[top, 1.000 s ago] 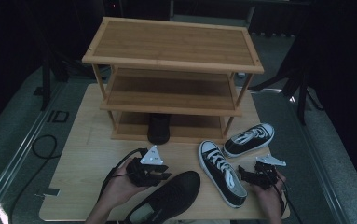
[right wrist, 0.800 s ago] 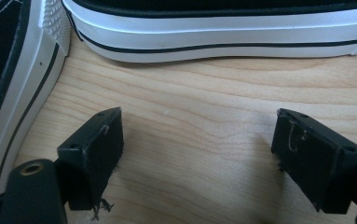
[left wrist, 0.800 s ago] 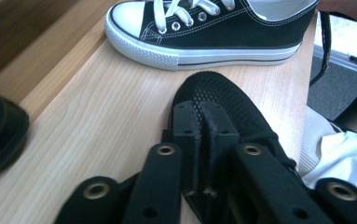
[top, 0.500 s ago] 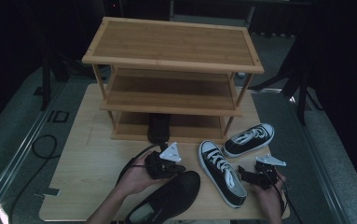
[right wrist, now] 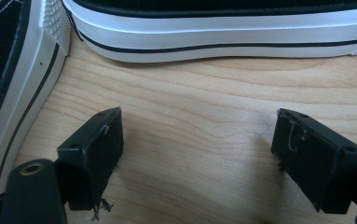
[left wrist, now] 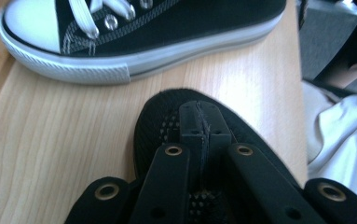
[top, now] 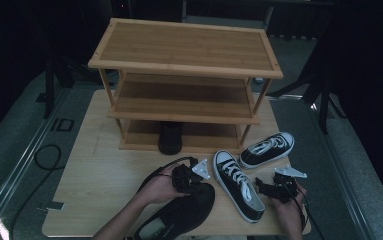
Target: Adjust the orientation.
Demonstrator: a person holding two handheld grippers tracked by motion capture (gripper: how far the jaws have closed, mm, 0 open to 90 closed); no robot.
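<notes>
A black mesh slip-on shoe (top: 179, 215) lies at the table's front edge. My left gripper (top: 189, 177) rests shut over its toe (left wrist: 157, 126), jaws pressed together (left wrist: 199, 112), and I see nothing between them. A black-and-white sneaker (top: 239, 185) lies just right of it, its white toe cap and laces (left wrist: 143, 42) close ahead of the left jaws. A second sneaker (top: 268, 149) lies behind it. My right gripper (top: 274, 187) stands open (right wrist: 199, 135) over bare wood. One sneaker's white sole (right wrist: 223, 32) runs straight ahead of it, another's (right wrist: 8, 70) at its left.
A three-tier bamboo rack (top: 184, 50) stands at the back of the wooden table (top: 94, 170). Another black shoe (top: 170, 137) sits under its lowest shelf. Cables trail off the table's left side (top: 44, 155). Dark floor surrounds the table.
My left gripper has swung right, from the shoe's left side to its toe beside the near sneaker. The right gripper and all shoes have stayed put.
</notes>
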